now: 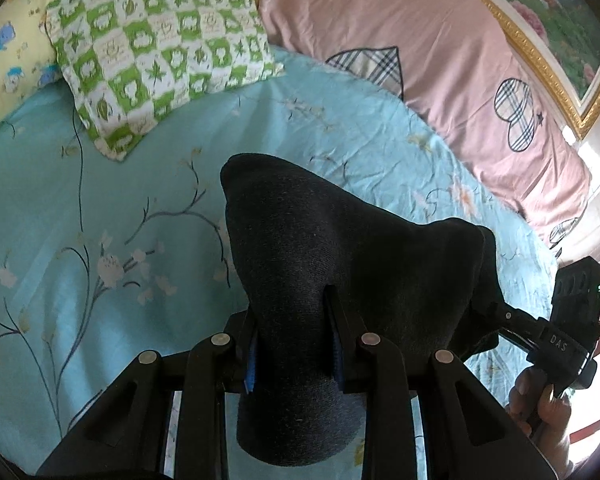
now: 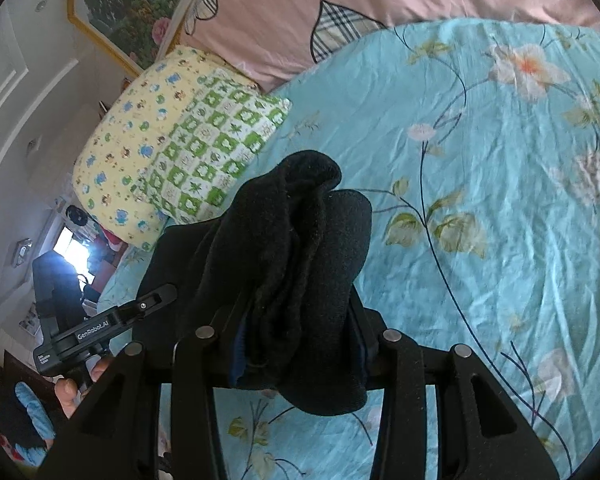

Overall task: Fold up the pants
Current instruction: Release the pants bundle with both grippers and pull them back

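Above turquoise floral bedsheet [image 1: 60, 208], dark knitted fabric pants [image 1: 340, 248] held off the bed, stretched between both tools: left gripper [image 1: 294, 344] clamped on one bunched edge, right gripper [image 2: 300, 336] clamped on thick gathered wad of same cloth [image 2: 300, 240]. Green-white checked pillow [image 1: 160, 52] and pink duvet [image 1: 380, 20] at far side. Likely carry/lay-out step mid-fold; next probably lower onto sheet, spread flat, keep both grips until cloth lands.

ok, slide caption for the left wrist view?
Left gripper clamps dark pants held above the floral bedsheet.
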`<state>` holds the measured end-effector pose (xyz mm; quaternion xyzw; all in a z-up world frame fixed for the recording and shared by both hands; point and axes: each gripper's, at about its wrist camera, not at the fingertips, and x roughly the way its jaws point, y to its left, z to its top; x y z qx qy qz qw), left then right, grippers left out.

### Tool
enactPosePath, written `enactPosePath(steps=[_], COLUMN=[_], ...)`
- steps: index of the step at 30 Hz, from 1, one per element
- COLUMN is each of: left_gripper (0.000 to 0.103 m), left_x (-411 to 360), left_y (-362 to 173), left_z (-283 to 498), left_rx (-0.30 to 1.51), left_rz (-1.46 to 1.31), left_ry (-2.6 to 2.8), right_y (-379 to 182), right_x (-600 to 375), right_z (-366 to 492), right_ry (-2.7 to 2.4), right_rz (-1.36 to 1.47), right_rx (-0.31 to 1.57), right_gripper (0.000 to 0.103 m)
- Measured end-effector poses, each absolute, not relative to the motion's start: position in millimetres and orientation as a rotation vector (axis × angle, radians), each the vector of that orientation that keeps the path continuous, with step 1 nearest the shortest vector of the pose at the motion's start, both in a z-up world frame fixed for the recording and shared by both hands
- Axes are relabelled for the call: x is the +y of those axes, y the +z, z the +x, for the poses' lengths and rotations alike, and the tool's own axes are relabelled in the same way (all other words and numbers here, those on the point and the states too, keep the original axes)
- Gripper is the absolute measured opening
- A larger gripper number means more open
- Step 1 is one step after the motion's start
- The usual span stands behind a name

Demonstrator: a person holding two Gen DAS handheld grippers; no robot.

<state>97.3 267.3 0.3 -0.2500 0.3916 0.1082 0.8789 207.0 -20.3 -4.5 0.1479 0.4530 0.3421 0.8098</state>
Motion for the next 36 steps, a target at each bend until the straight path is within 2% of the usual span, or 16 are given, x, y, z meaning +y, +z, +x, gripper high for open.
enactPosePath(steps=[2, 4, 6, 12, 14, 21, 23, 36], left_gripper=[0.032, 0.043, 0.05, 0.059, 0.06, 0.067, 0.068, 0.077], left_x=[267.3, 266.1, 264.7, 259.9, 257.8, 249.0, 245.9, 225.5], left_y=[-4.6, -7.4, -9.2, -10.8, -10.6, -6.5, -5.0, 14.1], left_z=[98.0, 97.7, 97.3, 91.3, 88.4, 75.3, 71.5, 41.2], left_rx=[0.818, 0.819, 0.82, 0.823, 0.824, 0.827, 0.826, 0.776], left_rz=[-0.513, -0.5, -0.479, -0.429, -0.423, -0.396, -0.383, -0.327], left_ry=[0.229, 0.236, 0.254, 0.287, 0.293, 0.307, 0.309, 0.338], right_y=[-11.3, -16.2, -18.4, -19.6, -18.3, -5.8, -0.3, 28.5], right_x=[-20.6, -23.8, -26.7, -37.2, -40.2, -39.9, -38.8, -17.5], right_z=[209.4, 211.1, 211.0, 209.8, 207.9, 196.1, 191.0, 142.4], right_ry=[0.712, 0.696, 0.671, 0.654, 0.644, 0.651, 0.656, 0.743], right_rz=[0.298, 0.289, 0.263, 0.244, 0.24, 0.193, 0.18, 0.01], right_rx=[0.984, 0.983, 0.972, 0.947, 0.932, 0.887, 0.869, 0.759], right_gripper=[0.049, 0.054, 0.057, 0.062, 0.066, 0.067, 0.073, 0.085])
